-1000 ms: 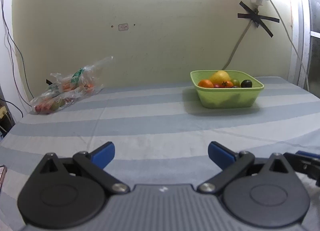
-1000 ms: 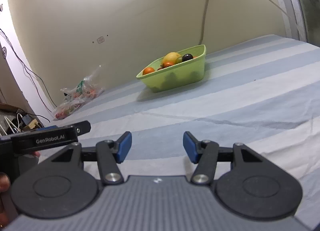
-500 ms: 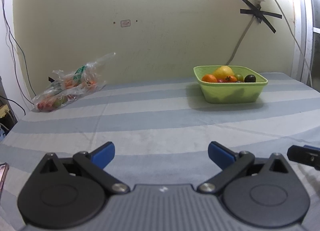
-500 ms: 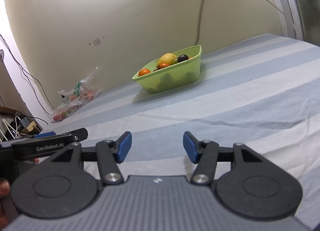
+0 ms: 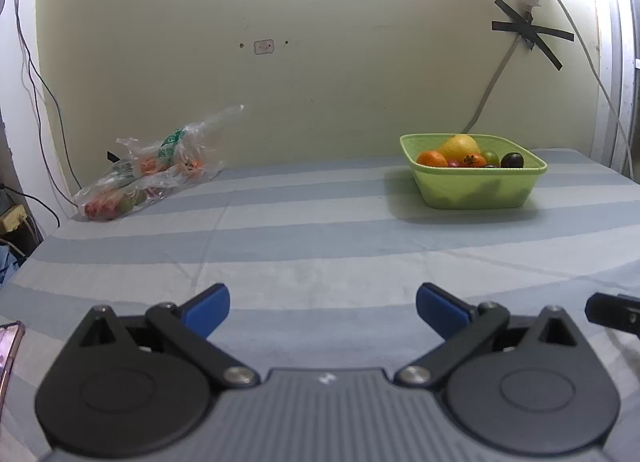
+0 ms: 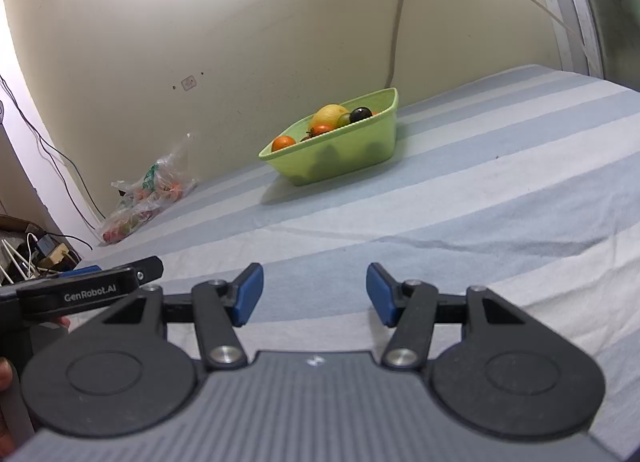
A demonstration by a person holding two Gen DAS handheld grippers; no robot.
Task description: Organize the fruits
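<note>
The square lime-green plastic bowl (image 5: 476, 182) sits far back on the blue-and-white striped cloth (image 5: 320, 246), close to the pale yellow wall, holding a big yellow citrus (image 5: 460, 144), an orange mandarin (image 5: 432, 158), a small red tomato-like fruit (image 5: 474, 160), a green one and a dark purple plum (image 5: 512, 160). Well apart from it, at the far left corner, lies a crumpled clear plastic bag of mixed red, orange and green fruit (image 5: 148, 170).

Over the last second both views have shifted slightly: the bowl sits a little lower and further right in the left camera, and further left in the right camera, so the hands are settling, not reaching. Nothing on the cloth has moved.

The left gripper (image 5: 322, 308) is spread wide and empty above the near cloth; the right gripper (image 6: 315, 294) is likewise parted and holds nothing. The sorting has probably not begun; either the bag or the bowl is a long reach away.
</note>
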